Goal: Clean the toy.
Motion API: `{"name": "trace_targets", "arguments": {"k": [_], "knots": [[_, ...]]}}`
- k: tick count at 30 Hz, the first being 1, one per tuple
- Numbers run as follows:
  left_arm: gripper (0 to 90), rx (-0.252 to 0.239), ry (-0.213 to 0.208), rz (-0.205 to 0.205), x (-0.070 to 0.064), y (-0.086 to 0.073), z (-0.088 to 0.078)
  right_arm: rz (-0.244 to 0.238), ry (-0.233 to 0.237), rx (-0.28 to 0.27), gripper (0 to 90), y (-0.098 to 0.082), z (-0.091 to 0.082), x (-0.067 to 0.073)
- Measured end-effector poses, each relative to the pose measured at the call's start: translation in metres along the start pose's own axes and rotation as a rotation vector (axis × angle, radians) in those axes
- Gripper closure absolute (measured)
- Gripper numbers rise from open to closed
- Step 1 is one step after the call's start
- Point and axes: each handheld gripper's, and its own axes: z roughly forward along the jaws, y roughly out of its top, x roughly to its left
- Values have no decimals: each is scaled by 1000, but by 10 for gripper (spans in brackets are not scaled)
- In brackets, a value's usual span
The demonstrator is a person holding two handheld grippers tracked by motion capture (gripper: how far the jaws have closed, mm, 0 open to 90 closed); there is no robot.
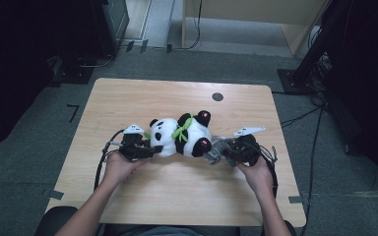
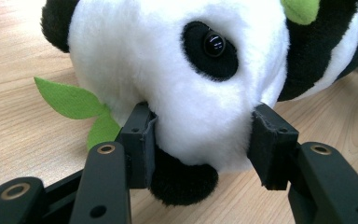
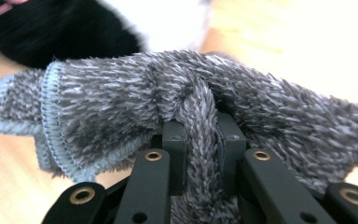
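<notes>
A black-and-white plush panda (image 1: 182,135) with a green leaf scarf lies on its back in the middle of the wooden table (image 1: 128,98). My left gripper (image 1: 150,150) is shut on the panda's head (image 2: 182,84); both pads (image 2: 142,140) press into the white fur at the muzzle. A green felt leaf (image 2: 70,100) sticks out beside the head. My right gripper (image 1: 215,155) is shut on a bunched grey fuzzy cloth (image 3: 191,98) next to the panda's black foot (image 3: 51,32). The same cloth (image 1: 217,147) lies against the panda's lower end.
A round dark grommet (image 1: 217,97) sits in the table's far side. Cables (image 1: 300,118) run over the grey floor to the right, and dark equipment stands at the back left and right. Bare tabletop stretches in front of and behind the panda.
</notes>
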Motion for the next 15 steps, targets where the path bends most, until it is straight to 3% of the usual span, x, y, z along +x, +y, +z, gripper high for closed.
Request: {"name": "trace_targets", "arguments": {"k": [6,11,14,15], "knots": [[489,-4,8,9,-1,0,0,44,-51,-30,791,11,2,-21],[487,-10,11,5,-1,-1,0,140,-44,-92,790,18,-1,-46],[487,-9,10,4,-1,-1,0,158,-71,-96,790,21,-1,-57],[487,-12,10,5,0,-1,0,171,-100,-93,789,24,0,-68]]}}
